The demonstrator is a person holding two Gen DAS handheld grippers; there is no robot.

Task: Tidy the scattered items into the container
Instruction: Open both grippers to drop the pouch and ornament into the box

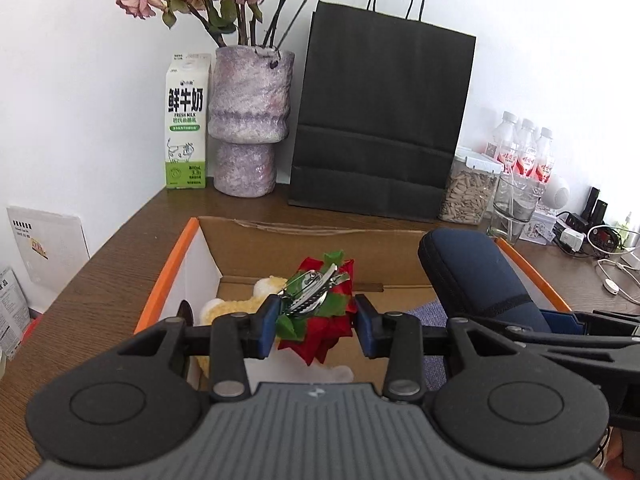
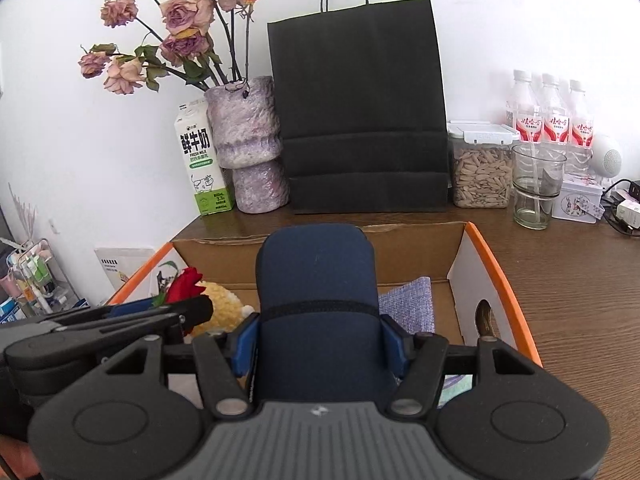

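1. The left gripper was clamped on a red flower hair clip.
2. The right gripper gripped a navy case.
3. Both items hung above the open cardboard box, over a yellow plush toy and a purple cloth.
4. This seemed the placing step; next, each should probably lower and release.
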